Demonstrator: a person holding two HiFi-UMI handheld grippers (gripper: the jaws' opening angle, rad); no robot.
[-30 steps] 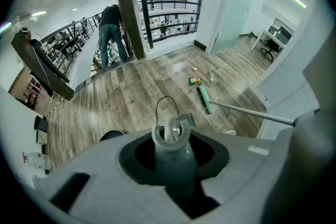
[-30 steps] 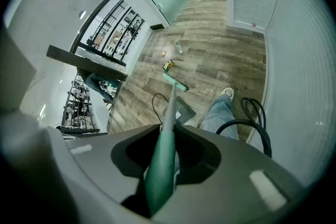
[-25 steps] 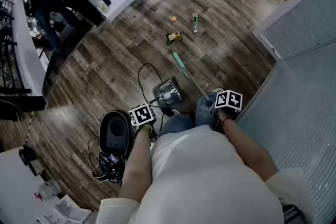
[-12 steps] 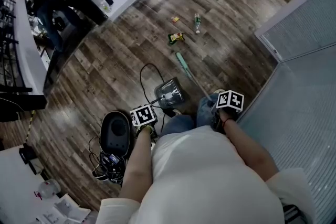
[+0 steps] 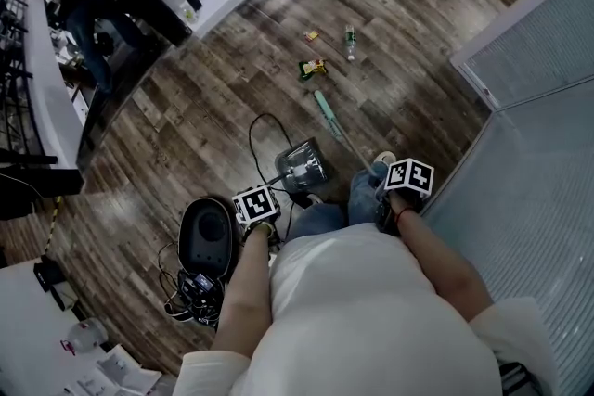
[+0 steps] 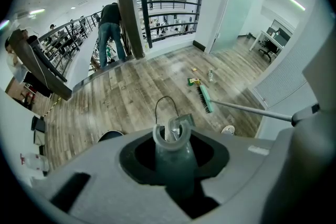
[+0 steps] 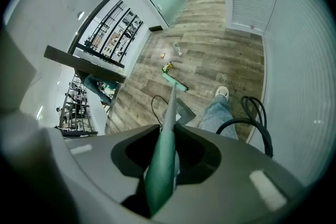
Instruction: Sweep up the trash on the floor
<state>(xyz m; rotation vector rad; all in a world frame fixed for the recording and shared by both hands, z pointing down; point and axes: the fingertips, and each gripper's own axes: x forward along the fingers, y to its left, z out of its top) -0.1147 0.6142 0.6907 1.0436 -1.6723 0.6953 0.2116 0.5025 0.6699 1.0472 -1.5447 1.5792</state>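
**Wood-plank floor, broom and dustpan held, litter lying ahead**

Wood-plank floor (image 5: 213, 97): brown and grey boards, bounded by a frosted glass partition (image 5: 548, 134) on the person's right.

Left gripper (image 5: 258, 207): the jaws are closed round the dark green handle (image 6: 173, 157) of a metal dustpan (image 5: 302, 167). The handle fills the gap between them. The pan hangs low in front of the person's legs; contact with the floor cannot be told.

Right gripper (image 5: 408, 179): the jaws are clamped on the green grip (image 7: 161, 165) of a broom. Its grey pole slants forward and down.

Broom head (image 5: 322, 108): green, lying on the boards beyond the dustpan, its far end just beside the nearest piece of litter.

Trash, three items, all on the floor past the broom head:
- green-and-yellow wrapper (image 5: 312, 68), nearest;
- small orange scrap (image 5: 310, 35), farther off;
- small bottle (image 5: 350, 39) with a green label, lying to the right of the scrap.

Other: a thin black cable loop (image 5: 264, 121) beside the dustpan; a black rounded object (image 5: 206, 236) at the person's left; a pale shoe (image 5: 384, 159) beneath the pole.
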